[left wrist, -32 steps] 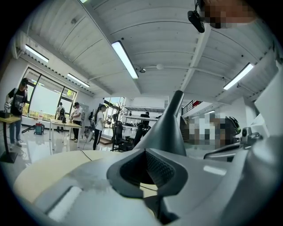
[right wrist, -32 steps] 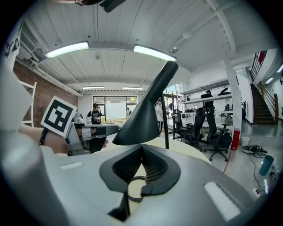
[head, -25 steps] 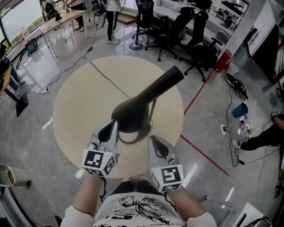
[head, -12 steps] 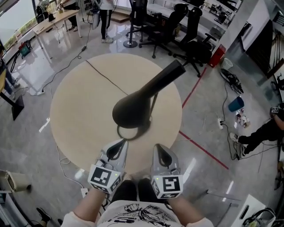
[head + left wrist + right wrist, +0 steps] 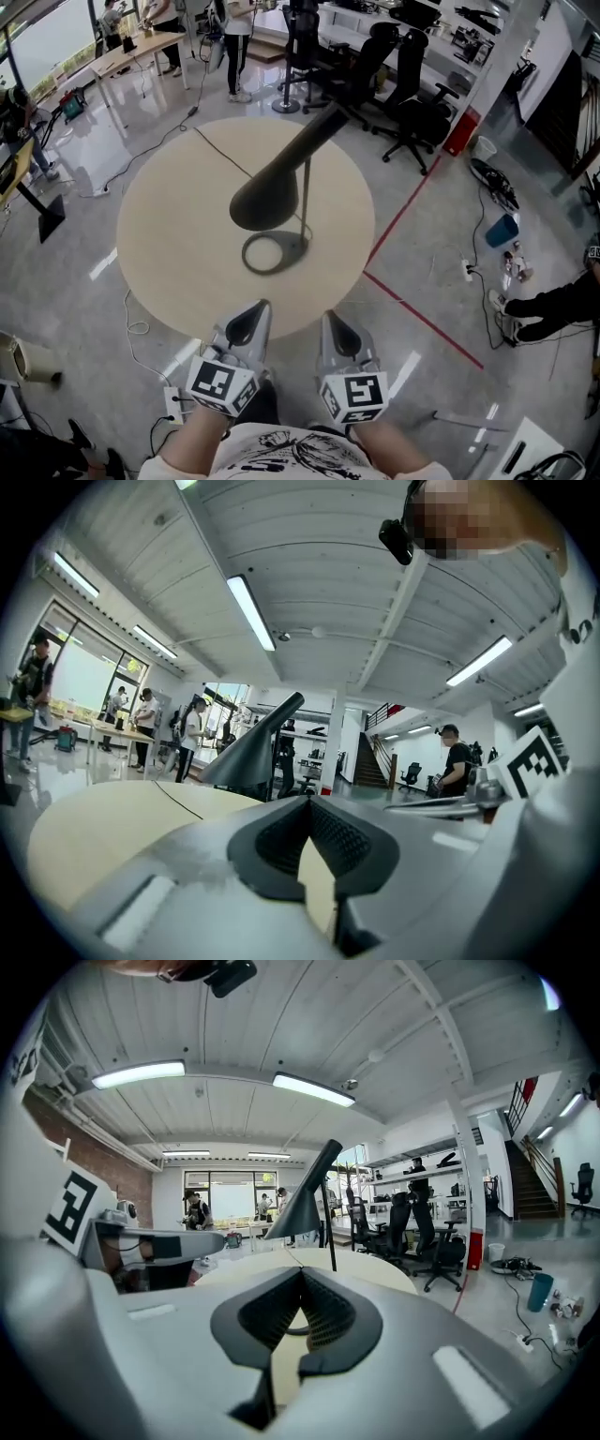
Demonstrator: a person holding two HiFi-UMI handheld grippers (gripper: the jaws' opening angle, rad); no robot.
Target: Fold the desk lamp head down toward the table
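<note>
Lamp (image 5: 270, 199): upright on ring base near centre of table (image 5: 159, 234); cone head angled on thin stem, touched by neither gripper.
Left gripper (image 5: 255, 314): jaw tips together, nothing held; at near table edge, well apart from lamp.
Right gripper (image 5: 331, 321): jaw tips together, nothing held; just beside left gripper.

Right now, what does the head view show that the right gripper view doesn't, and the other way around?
Only the head view: the round table in full outline, the person's forearms and printed shirt, and the right gripper seen from above.

Only the right gripper view: the ceiling lights, a staircase, and that gripper's jaws together with nothing between them.

Both: the black lamp head on its thin stem, the left gripper, and the office chairs.
</note>
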